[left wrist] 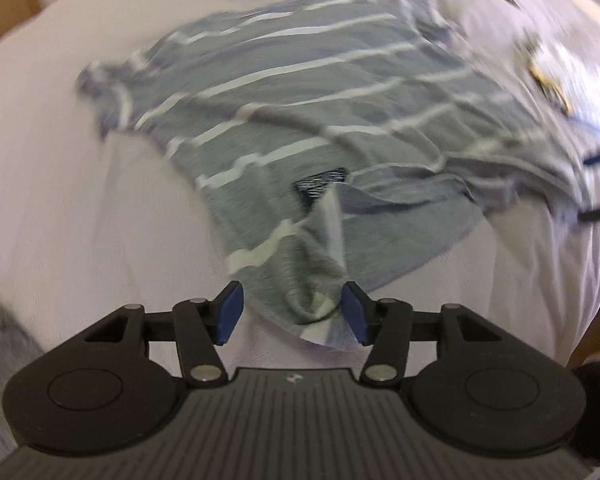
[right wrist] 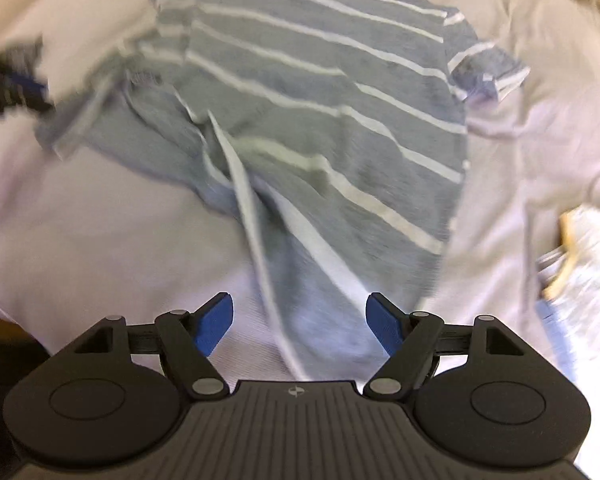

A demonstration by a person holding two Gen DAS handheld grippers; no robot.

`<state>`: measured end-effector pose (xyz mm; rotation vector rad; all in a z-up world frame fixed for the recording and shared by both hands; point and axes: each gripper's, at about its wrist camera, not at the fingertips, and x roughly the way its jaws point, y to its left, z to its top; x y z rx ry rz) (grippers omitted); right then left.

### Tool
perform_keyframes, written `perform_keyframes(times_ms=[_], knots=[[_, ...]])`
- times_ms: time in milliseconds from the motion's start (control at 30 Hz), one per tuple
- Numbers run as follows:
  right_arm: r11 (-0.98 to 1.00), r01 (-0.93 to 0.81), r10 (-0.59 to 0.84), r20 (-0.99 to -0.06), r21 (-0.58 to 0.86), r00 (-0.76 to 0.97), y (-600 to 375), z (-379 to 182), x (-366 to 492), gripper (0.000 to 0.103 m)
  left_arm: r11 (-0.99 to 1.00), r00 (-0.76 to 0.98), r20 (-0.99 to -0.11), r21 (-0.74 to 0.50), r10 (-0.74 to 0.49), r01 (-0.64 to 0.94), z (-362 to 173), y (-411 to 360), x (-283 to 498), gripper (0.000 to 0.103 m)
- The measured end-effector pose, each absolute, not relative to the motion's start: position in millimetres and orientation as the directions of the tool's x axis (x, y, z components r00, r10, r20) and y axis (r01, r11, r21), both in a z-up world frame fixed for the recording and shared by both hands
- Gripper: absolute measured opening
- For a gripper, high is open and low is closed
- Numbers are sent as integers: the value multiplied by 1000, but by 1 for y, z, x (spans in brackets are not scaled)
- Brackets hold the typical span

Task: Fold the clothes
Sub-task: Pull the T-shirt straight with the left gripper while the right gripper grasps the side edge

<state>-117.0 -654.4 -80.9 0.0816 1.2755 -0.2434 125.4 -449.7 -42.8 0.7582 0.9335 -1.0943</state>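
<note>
Grey shirt with white stripes lies spread on a white sheet, filling the centre and upper half of both wrist views. Both pictures are motion-blurred, so fine detail is uncertain.

Left gripper: jaws parted, blue pads either side of a bunched corner of the shirt at lower centre of the left view. The cloth sits between the pads, but the left pad stands clear of it and the right pad is at most brushing it — reads as released, not clamped.

Right gripper: jaws wide, a narrow tongue of shirt hem running down between them at lower centre of the right view. Both pads well clear of the fabric — released.

Handling judgement: thin knit, light and limp. It will not hold a shape on its own; it drapes, wrinkles and drags along the sheet when pulled. Not fragile, not notably slippery on rubbery pads, though a single thin layer could slide out of a shallow pinch.

Where to grip: at hems and corners, taking the edge deep between the pads. The collar area with its dark label marks the shirt's midline — useful for lining up a fold. Creases run diagonally across the body; likely needs smoothing first.

Some pale, unclear items sit at the right edge of the right view.
</note>
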Motion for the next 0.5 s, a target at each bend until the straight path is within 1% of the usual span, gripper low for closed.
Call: perform_keyframes(times_ms=[67,100,167,200,233,333,400,433,500], knots=[[977,159,-179,-951,-142,253,-647,-91,-121,74,219,197,-907,120,-373,968,-51,-453,110,56],[979,113,-195,-950,-172,242,-640,-98,-122,71,172,224,-910,173,-349,970,-59,-455,102,56],[973,20,-227,-948,-229,224,-626,-110,-125,59,93,260,-912,243,-318,966,-74,-456,91,53],[966,-27,-244,-946,-255,216,-619,-116,-126,49,72,269,-910,260,-314,963,-79,-454,88,53],[960,-43,-261,-942,-276,209,-615,-120,-128,44,73,271,-907,262,-321,962,-80,-451,89,53],[949,18,-313,-929,-316,195,-609,-116,-136,44,54,282,-897,281,-341,958,-86,-442,88,50],[938,11,-342,-919,-347,196,-600,-119,-142,44,14,295,-890,310,-348,951,-92,-437,87,37],[931,-7,-355,-913,-364,201,-595,-121,-143,43,-2,301,-886,322,-352,947,-94,-437,87,33],[917,-45,-378,-901,-395,212,-588,-127,-142,40,-34,308,-879,343,-363,939,-97,-436,88,17]])
